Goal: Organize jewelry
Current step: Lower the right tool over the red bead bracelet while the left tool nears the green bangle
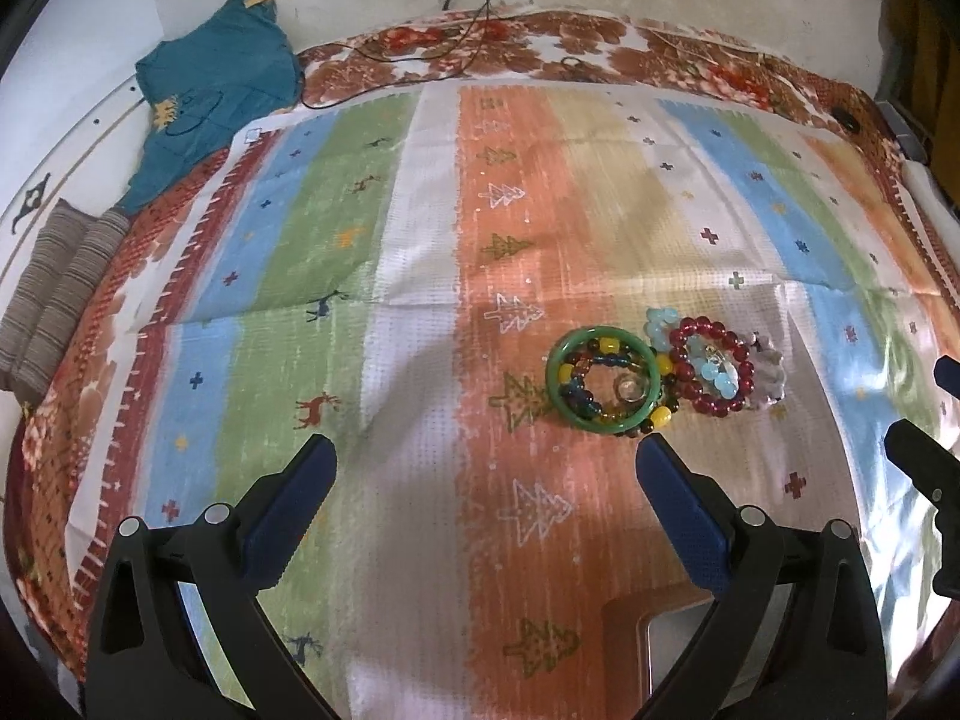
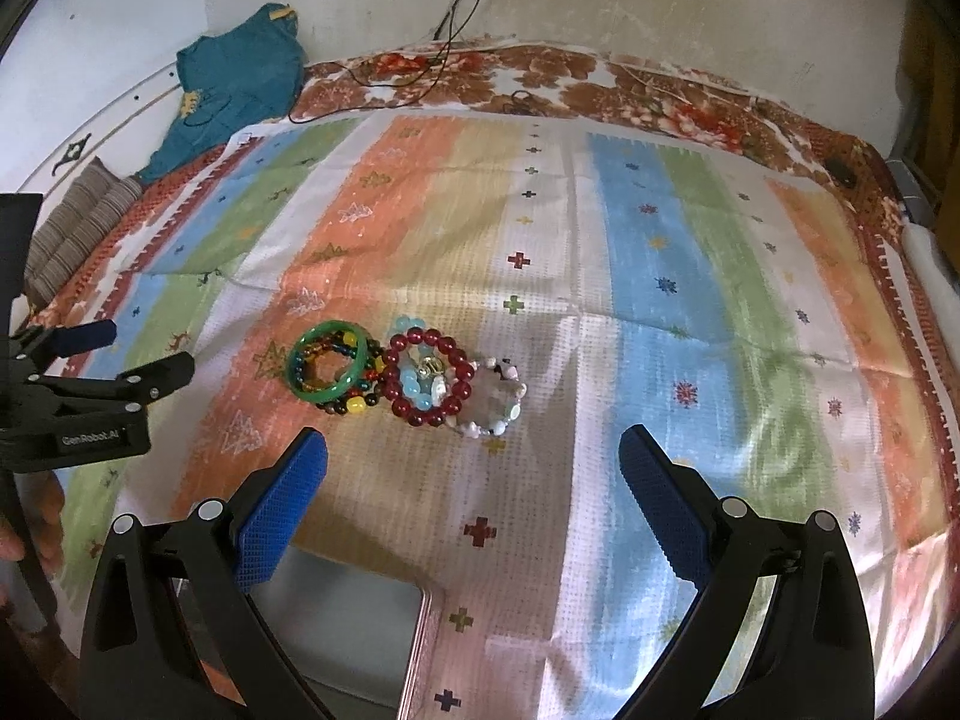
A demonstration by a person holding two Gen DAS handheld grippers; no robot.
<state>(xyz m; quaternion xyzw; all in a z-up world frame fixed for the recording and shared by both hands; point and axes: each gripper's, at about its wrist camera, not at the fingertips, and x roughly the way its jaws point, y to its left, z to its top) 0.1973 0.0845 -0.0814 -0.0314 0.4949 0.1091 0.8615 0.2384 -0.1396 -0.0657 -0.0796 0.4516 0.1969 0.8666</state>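
Nothing of the sorting looks done yet. All the jewelry lies in one tangled heap on the striped, tree-and-deer printed cloth (image 1: 420, 240) spread over a bed, roughly midway across it and toward its near edge.

In the heap, a smooth green bangle (image 1: 602, 380) rests on top of a strand of mixed dark, amber and yellow beads (image 1: 660, 417). A small clear ring-like piece (image 1: 631, 387) sits inside the bangle's circle. Touching its right side is a dark red round-bead bracelet (image 2: 427, 377), with pale blue translucent beads (image 2: 411, 387) lying under and inside it. Beyond that, on the far right of the heap, is a pale pink and white chunky bead bracelet (image 2: 495, 405). What the small gold-looking bit in the middle of the red loop is, I cannot tell.

The left claw (image 1: 486, 465) is spread wide and empty, and hangs just short of the bangle, its right finger close to the yellow beads. The right claw (image 2: 474, 456) is likewise spread and carries nothing, poised near the front of the heap.

A flat, pale tray or box with a pinkish rim (image 2: 420, 630) shows at the near edge of the bed, below the right claw; it appears empty, and I judge it the likely place for the sorted pieces. So the whole job remains: each bracelet must be parted from the pile and laid out separately. The overlapping strands could drag one another when the first piece is lifted.
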